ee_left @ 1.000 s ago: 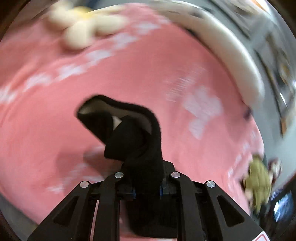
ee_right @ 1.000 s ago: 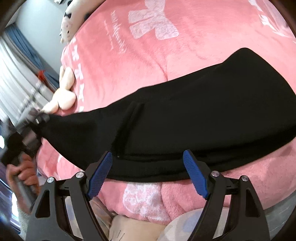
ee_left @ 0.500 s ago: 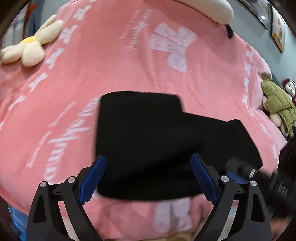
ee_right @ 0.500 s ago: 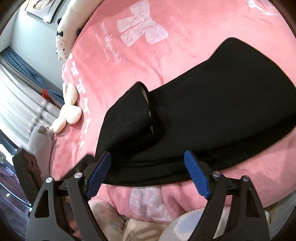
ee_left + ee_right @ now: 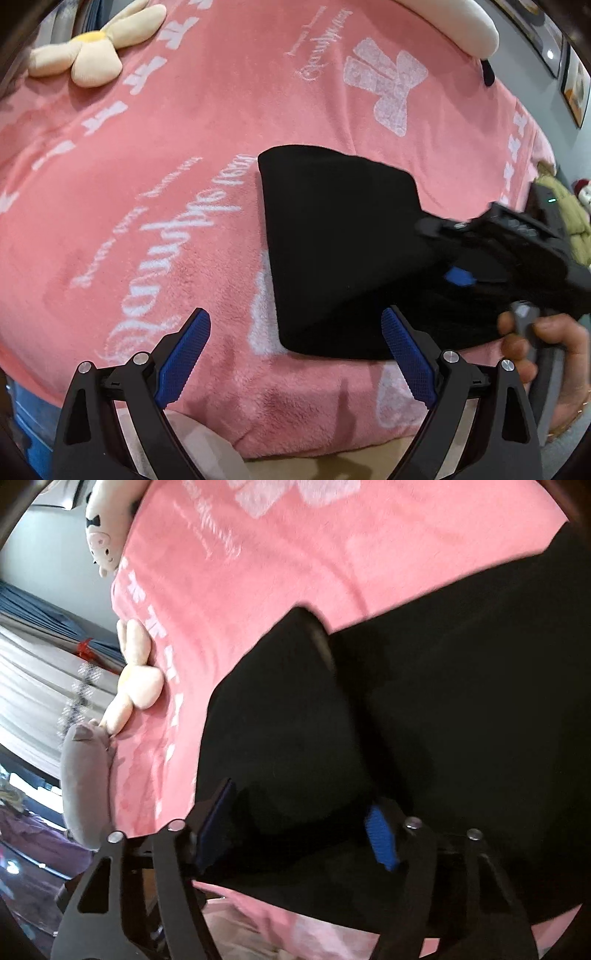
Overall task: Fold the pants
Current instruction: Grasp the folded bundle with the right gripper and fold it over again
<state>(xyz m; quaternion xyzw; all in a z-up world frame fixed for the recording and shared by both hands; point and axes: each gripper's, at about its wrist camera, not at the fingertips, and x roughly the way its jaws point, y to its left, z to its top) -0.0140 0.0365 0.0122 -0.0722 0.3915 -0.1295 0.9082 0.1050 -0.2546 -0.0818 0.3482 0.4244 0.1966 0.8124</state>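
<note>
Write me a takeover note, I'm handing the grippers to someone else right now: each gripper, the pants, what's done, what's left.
Left gripper: open, empty, hovering at the near edge of the pants.
Right gripper: jaws closing around the near edge of the pants, grip not confirmed.
Pants: on the pink blanket, one end already folded over.
Left: next fold, then flatten.

Matt black knit pants lie on a fuzzy pink fleece blanket; ribbed blue rubbery pads line the left claw.
</note>
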